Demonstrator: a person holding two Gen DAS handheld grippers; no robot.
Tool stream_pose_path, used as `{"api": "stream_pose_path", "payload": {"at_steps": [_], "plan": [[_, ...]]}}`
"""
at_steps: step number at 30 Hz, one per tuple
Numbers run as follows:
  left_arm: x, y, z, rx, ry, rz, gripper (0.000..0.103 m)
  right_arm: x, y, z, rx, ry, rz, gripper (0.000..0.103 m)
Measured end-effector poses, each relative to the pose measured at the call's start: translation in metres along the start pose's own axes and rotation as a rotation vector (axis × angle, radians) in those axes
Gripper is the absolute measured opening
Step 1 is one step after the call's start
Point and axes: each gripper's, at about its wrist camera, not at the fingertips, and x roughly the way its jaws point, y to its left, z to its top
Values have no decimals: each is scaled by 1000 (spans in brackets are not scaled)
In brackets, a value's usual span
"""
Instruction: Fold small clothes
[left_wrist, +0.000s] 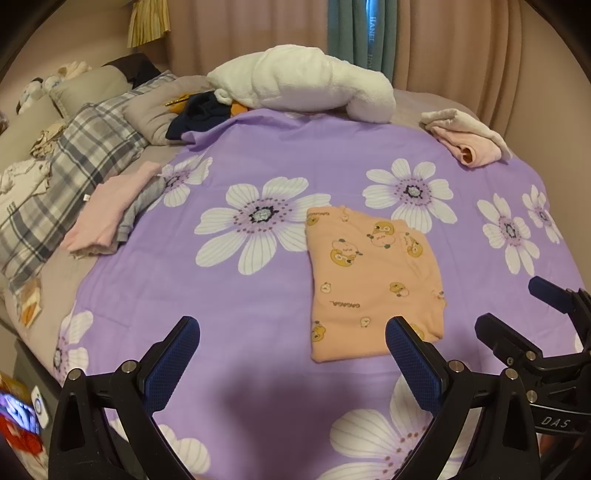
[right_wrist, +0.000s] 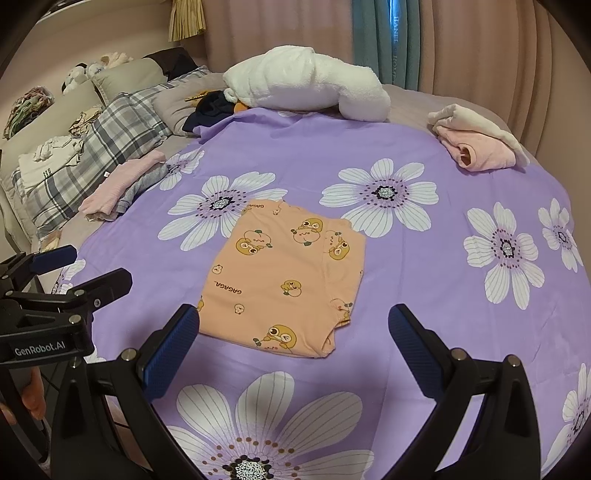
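A small peach garment with cartoon prints (left_wrist: 373, 280) (right_wrist: 288, 273) lies folded flat into a rectangle on the purple flowered sheet (left_wrist: 258, 147) (right_wrist: 424, 258). My left gripper (left_wrist: 293, 332) hovers open just short of its near edge, nothing between the blue pads. My right gripper (right_wrist: 295, 325) is also open, its fingers spread either side of the garment's near edge and above it. In each wrist view the other gripper shows at the frame's side, its jaws apart.
A folded pink and grey stack (left_wrist: 114, 210) (right_wrist: 125, 184) sits at the sheet's left edge. A pink and cream pile (left_wrist: 469, 140) (right_wrist: 476, 144) lies far right. A white fluffy blanket (left_wrist: 306, 85) and plaid pillows (left_wrist: 74, 162) lie behind; curtains (left_wrist: 461, 44) close the back.
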Motion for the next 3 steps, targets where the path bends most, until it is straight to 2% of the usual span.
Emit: {"api": "stream_pose_path", "payload": {"at_steps": [3], "plan": [[1,1,0,0,1,4,100,-1,1,2,-2,-3,1,103]]}}
